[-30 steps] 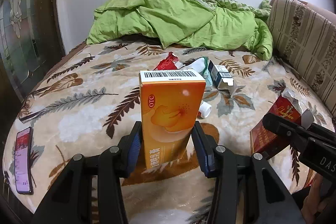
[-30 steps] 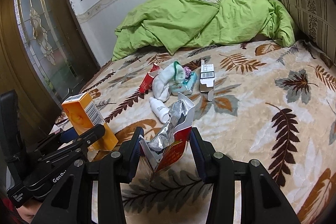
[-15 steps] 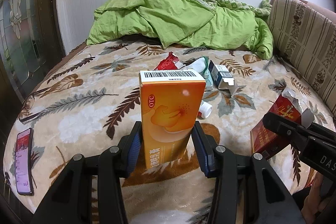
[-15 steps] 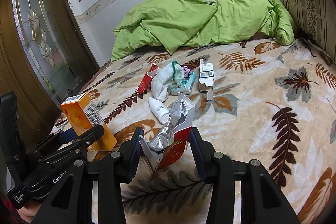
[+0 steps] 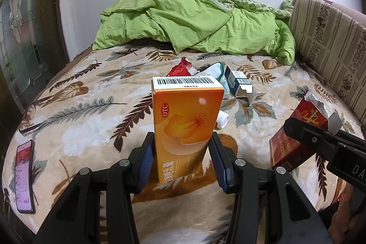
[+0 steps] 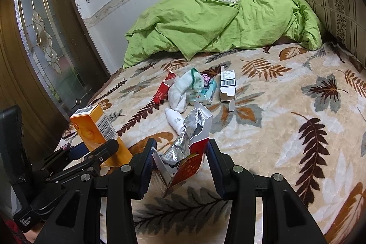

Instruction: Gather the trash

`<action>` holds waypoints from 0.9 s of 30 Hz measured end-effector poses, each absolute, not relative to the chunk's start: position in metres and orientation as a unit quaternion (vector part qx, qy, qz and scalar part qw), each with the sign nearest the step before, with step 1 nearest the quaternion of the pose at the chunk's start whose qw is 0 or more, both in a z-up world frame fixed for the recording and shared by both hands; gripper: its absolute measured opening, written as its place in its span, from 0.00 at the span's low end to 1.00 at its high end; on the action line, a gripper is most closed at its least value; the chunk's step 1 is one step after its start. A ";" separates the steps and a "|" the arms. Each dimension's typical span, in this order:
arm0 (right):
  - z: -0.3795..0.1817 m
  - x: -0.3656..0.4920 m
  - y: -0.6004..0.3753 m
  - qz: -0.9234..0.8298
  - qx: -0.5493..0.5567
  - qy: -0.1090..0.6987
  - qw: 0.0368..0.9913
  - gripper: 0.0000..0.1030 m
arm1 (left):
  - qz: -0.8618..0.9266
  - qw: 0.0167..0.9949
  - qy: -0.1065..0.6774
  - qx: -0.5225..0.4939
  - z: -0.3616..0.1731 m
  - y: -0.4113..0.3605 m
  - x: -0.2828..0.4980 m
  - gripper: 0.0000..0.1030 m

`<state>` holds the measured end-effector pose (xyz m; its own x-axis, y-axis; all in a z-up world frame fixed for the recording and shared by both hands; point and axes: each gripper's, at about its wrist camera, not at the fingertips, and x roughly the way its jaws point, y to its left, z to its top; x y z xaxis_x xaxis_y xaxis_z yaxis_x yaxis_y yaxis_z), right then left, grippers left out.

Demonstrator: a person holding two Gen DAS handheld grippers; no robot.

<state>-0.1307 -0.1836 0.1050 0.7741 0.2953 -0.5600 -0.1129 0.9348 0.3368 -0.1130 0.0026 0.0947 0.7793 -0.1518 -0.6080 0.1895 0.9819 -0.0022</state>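
My left gripper (image 5: 181,160) is shut on an upright orange medicine box (image 5: 186,127), held above the bed; the box also shows in the right wrist view (image 6: 98,129). My right gripper (image 6: 180,162) is shut on a torn red cigarette pack with silver foil (image 6: 187,148), which also shows at the right of the left wrist view (image 5: 297,141). More trash lies mid-bed: a red wrapper (image 6: 163,89), a white sock (image 6: 180,93), a small white bottle (image 6: 175,121), a pale tissue pack (image 6: 207,92) and an open white-and-blue carton (image 6: 227,86).
The bed has a leaf-patterned blanket (image 6: 286,129) with a crumpled green duvet (image 6: 217,22) at its far end. A phone (image 5: 22,175) and eyeglasses (image 5: 34,116) lie near the left edge. A striped cushion (image 5: 331,42) stands at right, a glass-panelled door (image 6: 45,42) at left.
Both grippers, with their loads, have stayed almost still; the views drift only slightly.
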 end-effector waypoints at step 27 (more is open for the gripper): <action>0.106 -0.132 -0.191 0.098 0.154 0.316 0.931 0.46 | -0.095 0.942 0.320 0.030 0.092 -0.003 -0.112 0.44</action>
